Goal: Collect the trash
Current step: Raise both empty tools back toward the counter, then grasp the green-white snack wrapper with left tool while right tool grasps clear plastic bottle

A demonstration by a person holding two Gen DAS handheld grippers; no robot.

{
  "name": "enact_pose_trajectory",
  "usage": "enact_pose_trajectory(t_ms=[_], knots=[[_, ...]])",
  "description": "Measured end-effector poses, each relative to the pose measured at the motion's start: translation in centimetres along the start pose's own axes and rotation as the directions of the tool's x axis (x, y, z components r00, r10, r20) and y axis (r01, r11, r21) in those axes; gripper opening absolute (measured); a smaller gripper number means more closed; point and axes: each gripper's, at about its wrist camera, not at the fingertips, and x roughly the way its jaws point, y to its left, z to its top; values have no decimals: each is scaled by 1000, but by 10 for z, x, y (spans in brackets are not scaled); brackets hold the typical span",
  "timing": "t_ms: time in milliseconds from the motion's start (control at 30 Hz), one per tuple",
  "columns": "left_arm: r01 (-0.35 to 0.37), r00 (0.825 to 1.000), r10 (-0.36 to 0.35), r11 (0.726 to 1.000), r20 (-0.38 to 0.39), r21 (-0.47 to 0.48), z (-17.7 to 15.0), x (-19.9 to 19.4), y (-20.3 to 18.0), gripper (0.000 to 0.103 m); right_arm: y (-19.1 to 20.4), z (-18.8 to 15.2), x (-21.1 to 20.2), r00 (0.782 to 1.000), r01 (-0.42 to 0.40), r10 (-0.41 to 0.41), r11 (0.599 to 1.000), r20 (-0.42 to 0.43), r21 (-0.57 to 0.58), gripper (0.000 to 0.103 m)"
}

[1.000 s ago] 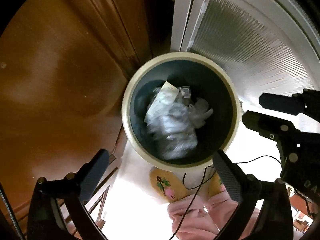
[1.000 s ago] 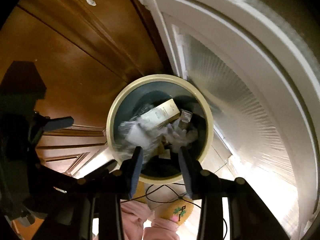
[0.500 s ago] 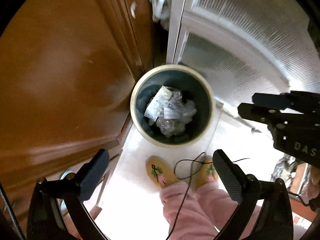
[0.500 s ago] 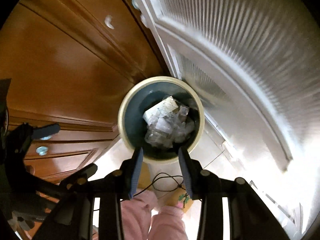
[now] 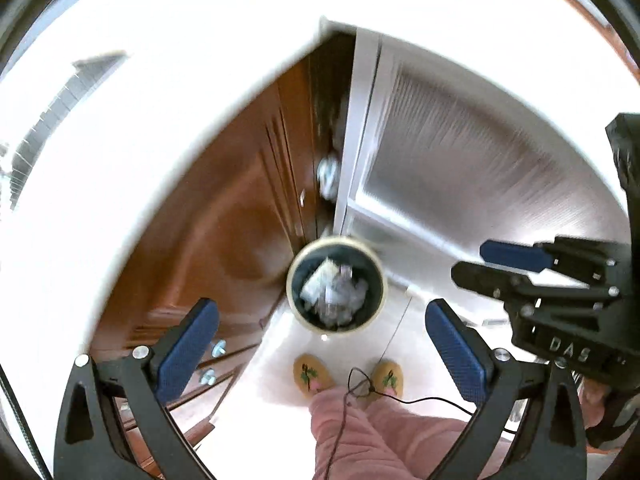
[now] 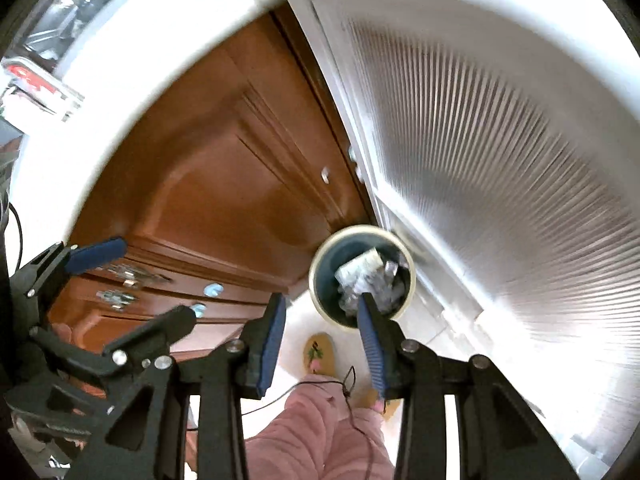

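A round bin with a cream rim [image 5: 337,241] [image 6: 320,268] stands on the floor far below, in the corner between a wooden cabinet and a white door. Crumpled plastic and paper trash [image 5: 334,294] [image 6: 366,278] lies inside it. My left gripper [image 5: 318,334] is open wide and empty, high above the bin. My right gripper [image 6: 322,326] is open and empty, also high above; it shows at the right of the left wrist view [image 5: 516,266]. The left gripper shows at the left of the right wrist view [image 6: 132,280].
A white countertop edge [image 5: 140,128] [image 6: 120,80] curves over the brown wooden cabinet doors [image 5: 224,220] [image 6: 224,184] and drawers with knobs [image 6: 213,290]. A ribbed white door [image 5: 460,168] is at right. The person's yellow slippers [image 5: 312,372] and pink trousers [image 5: 360,432] stand before the bin; a thin black cable [image 5: 420,400] dangles.
Both grippers have risen well away from the bin, which now looks much smaller. The countertop has come into view. The trash stays in the bin; both grippers stay open.
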Motion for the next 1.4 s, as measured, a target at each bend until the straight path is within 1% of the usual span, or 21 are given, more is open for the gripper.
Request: enact_pose_trajectory(t_ms=[200, 300, 400, 467, 633, 767, 900, 1000, 1067, 1133, 1200, 1400], knots=[[11, 996, -6, 999, 90, -51, 25, -80, 0, 102, 20, 19, -75, 995, -45, 50, 998, 87, -52, 37], [-12, 989, 20, 998, 145, -55, 40, -123, -2, 102, 29, 29, -110, 988, -50, 62, 995, 144, -86, 37], [-38, 982, 48, 997, 182, -60, 53, -150, -5, 102, 35, 42, -143, 973, -38, 65, 991, 219, -127, 37], [-49, 975, 61, 997, 215, -61, 63, -169, -6, 102, 38, 52, -165, 960, -28, 72, 986, 271, -163, 37], [-76, 954, 94, 994, 283, -73, 91, -210, -13, 102, 38, 85, -204, 938, -43, 114, 976, 328, -214, 37], [-115, 939, 133, 991, 317, -75, 109, -229, -19, 102, 43, 107, -225, 926, -41, 122, 973, 358, -227, 37], [-141, 928, 152, 988, 339, -58, 129, -241, -19, 102, 43, 129, -237, 923, -36, 119, 973, 367, -228, 37], [-160, 920, 163, 986, 357, -40, 148, -249, -14, 102, 39, 147, -241, 927, -52, 123, 978, 354, -202, 37], [-170, 916, 172, 985, 363, -38, 161, -254, -8, 102, 36, 161, -240, 927, -47, 112, 982, 359, -185, 37], [-156, 921, 161, 987, 355, -43, 180, -253, 4, 102, 32, 177, -241, 926, -29, 89, 986, 367, -164, 37], [-129, 931, 132, 991, 339, -33, 203, -250, 18, 102, 29, 194, -240, 926, -23, 72, 991, 371, -135, 37], [-123, 943, 109, 992, 315, 25, 283, -228, 65, 102, 20, 252, -224, 931, -20, 30, 999, 364, -30, 37]])
